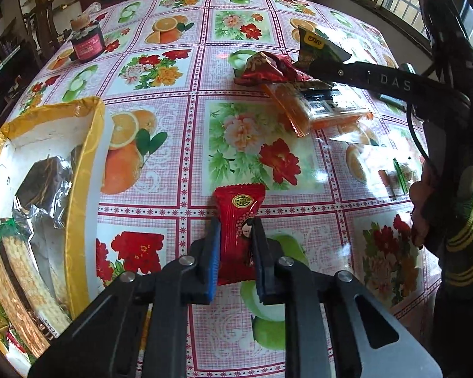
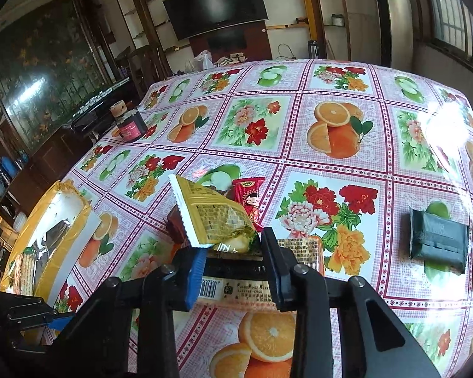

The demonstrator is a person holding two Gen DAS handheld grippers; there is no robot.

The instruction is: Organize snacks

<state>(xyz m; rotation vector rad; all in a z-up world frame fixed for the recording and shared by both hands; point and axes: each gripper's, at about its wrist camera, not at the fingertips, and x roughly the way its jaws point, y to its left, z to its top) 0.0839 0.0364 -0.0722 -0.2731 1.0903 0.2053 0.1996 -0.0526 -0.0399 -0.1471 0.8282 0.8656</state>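
My left gripper (image 1: 235, 236) is shut on a red snack packet (image 1: 239, 233), held just above the floral tablecloth, right of the yellow-rimmed box (image 1: 85, 170). My right gripper (image 2: 233, 245) is shut on a gold-and-green snack packet (image 2: 209, 217), lifted over a small pile: a red packet (image 2: 249, 193) and orange packets with barcodes (image 2: 236, 289). In the left wrist view the right gripper (image 1: 312, 66) holds that packet (image 1: 318, 47) above the pile (image 1: 287, 94). The box (image 2: 75, 220) holds wafer packs and a foil packet.
A dark red jar (image 1: 86, 44) with a cork lid stands at the far left of the table. A dark green packet (image 2: 436, 241) lies at the right. A clear-wrapped snack (image 1: 391, 170) lies near the person's hand. Shelves and a TV stand behind.
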